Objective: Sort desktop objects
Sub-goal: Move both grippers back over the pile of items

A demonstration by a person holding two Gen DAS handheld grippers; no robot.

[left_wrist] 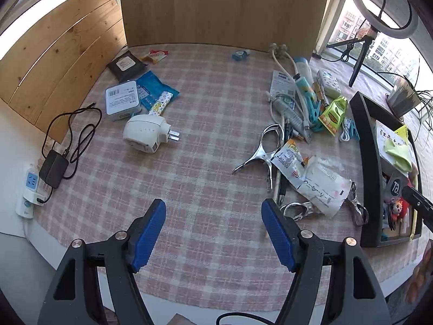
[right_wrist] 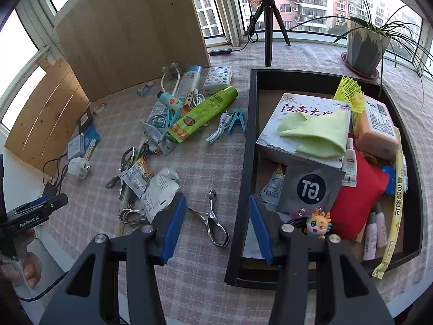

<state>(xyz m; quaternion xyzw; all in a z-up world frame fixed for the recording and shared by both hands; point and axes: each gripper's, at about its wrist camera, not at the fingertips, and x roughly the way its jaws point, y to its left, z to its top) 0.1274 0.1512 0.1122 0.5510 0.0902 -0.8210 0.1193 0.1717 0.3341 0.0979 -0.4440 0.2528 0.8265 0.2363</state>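
My left gripper (left_wrist: 213, 214) is open and empty above the checked tablecloth (left_wrist: 211, 124). A white plug adapter (left_wrist: 146, 135) lies ahead to its left, a metal clip (left_wrist: 259, 151) and white packets (left_wrist: 322, 184) to its right. My right gripper (right_wrist: 217, 211) is open and empty, straddling the left wall of the black tray (right_wrist: 243, 162). The tray holds a box with a green cloth (right_wrist: 316, 132), a grey GT pouch (right_wrist: 308, 189), a red pouch (right_wrist: 357, 197) and a dragon charm (right_wrist: 318, 223). A metal clip (right_wrist: 213, 222) lies just left of the tray.
A clutter pile with a green tube (right_wrist: 203, 113), blue clips, cables and bottles lies mid-table. A black charger and power strip (left_wrist: 35, 187) sit at the left edge. A wooden board (left_wrist: 222, 8) stands behind. A tripod (right_wrist: 268, 21) and potted plant (right_wrist: 362, 46) stand by the window.
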